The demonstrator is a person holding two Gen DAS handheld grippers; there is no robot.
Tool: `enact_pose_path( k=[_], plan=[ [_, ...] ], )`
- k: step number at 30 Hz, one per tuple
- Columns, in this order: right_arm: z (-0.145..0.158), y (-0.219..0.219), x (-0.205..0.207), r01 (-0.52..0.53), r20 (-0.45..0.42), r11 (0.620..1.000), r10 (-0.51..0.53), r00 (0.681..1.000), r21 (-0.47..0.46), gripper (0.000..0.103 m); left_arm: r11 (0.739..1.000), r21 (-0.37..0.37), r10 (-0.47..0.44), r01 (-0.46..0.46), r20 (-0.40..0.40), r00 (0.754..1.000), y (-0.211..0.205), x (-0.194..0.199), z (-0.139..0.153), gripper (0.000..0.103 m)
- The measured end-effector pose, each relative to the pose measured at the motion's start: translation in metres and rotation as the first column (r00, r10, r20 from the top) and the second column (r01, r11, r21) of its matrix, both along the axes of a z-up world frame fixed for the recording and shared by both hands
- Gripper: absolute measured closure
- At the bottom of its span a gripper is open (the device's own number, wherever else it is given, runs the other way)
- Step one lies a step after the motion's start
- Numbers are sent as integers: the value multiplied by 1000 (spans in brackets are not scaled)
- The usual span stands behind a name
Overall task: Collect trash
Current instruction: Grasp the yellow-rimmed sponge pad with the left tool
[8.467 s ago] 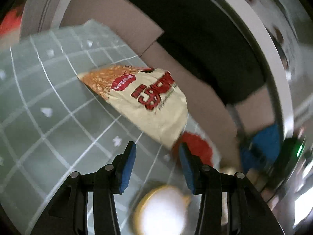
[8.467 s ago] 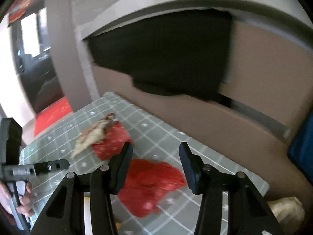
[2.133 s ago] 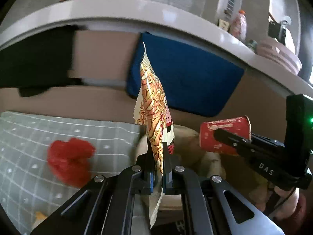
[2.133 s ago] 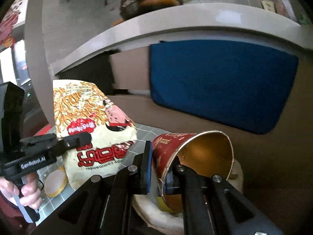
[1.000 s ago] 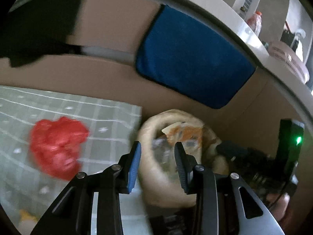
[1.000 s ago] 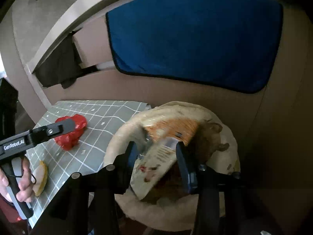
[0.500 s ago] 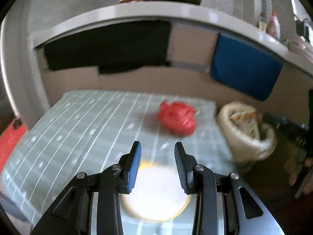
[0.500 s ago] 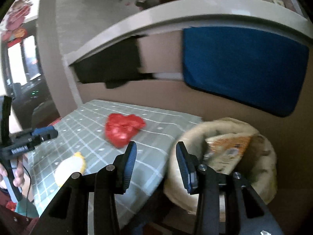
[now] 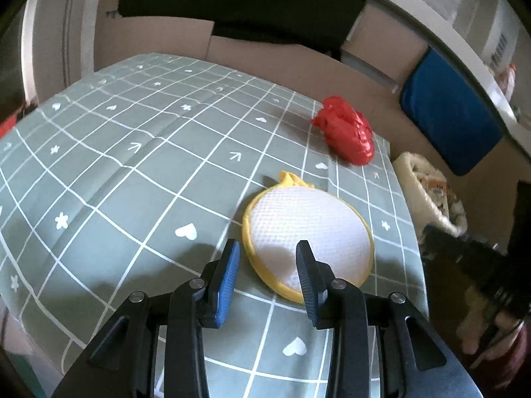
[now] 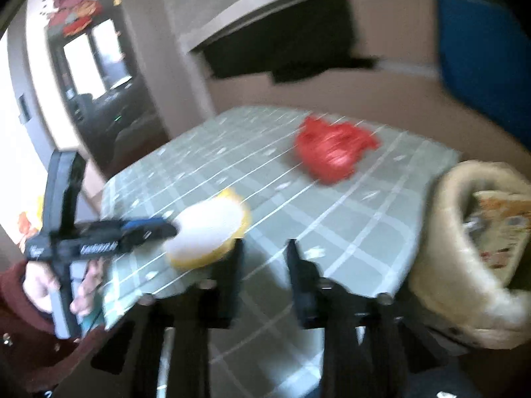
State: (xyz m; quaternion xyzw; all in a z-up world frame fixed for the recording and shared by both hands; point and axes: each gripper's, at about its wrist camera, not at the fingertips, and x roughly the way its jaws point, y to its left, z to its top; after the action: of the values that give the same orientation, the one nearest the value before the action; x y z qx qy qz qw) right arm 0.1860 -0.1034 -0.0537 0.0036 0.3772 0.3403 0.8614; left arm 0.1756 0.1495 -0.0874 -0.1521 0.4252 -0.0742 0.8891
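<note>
A round white mesh pad with a yellow rim [image 9: 308, 229] lies on the green checked tablecloth [image 9: 132, 172]. My left gripper [image 9: 268, 258] hovers open just before the pad's near edge, with nothing between its fingers. A crumpled red plastic bag [image 9: 345, 132] sits farther back near the table's right edge. In the blurred right wrist view, my right gripper [image 10: 264, 262] is over the table's near corner, its jaws closing on nothing. That view also shows the red bag [image 10: 332, 152], the pad [image 10: 205, 229] and the left gripper [image 10: 169, 230] at the pad.
A cream-lined trash bin [image 10: 431, 265] stands just off the table's right end, with a snack packet [image 10: 497, 225] inside. A person's hand [image 10: 36, 285] holds the left gripper. A brown wall with black and blue cloths runs behind the table.
Both grippers swung from the bin back over the table. The left one came down close to the white pad. The right jaws have narrowed.
</note>
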Motion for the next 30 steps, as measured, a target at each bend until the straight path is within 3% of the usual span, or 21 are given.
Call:
enact_pose_path(
  k=[7,11,19,24,27,30],
  plan=[
    [-16,53,9,-137,-58,990,135,989,-35,91,998,-61,18,-19,-5,1000,13,6,3,66],
    [-34,67,19,-154,-113,985,146,983,-72,91,996,-92,14,-15,-14,1000,17,9,2,63],
    [-35,64,17,-149,-110,987,141,984,-62,91,980,-199,-13,2,-53,999,13,26,-6,63],
    [-32,58,14,-139,-75,988,134,988,-65,91,975,-224,-15,4,-44,999,7,32,-5,85],
    [-23,47,17,-102,-24,992,100,995,-74,90,981,-192,-29,29,3,1000,3,30,8,88],
    [-9,35,28,-37,51,995,42,998,-97,68,994,-105,13,-4,85,996,3,25,30,89]
  ],
)
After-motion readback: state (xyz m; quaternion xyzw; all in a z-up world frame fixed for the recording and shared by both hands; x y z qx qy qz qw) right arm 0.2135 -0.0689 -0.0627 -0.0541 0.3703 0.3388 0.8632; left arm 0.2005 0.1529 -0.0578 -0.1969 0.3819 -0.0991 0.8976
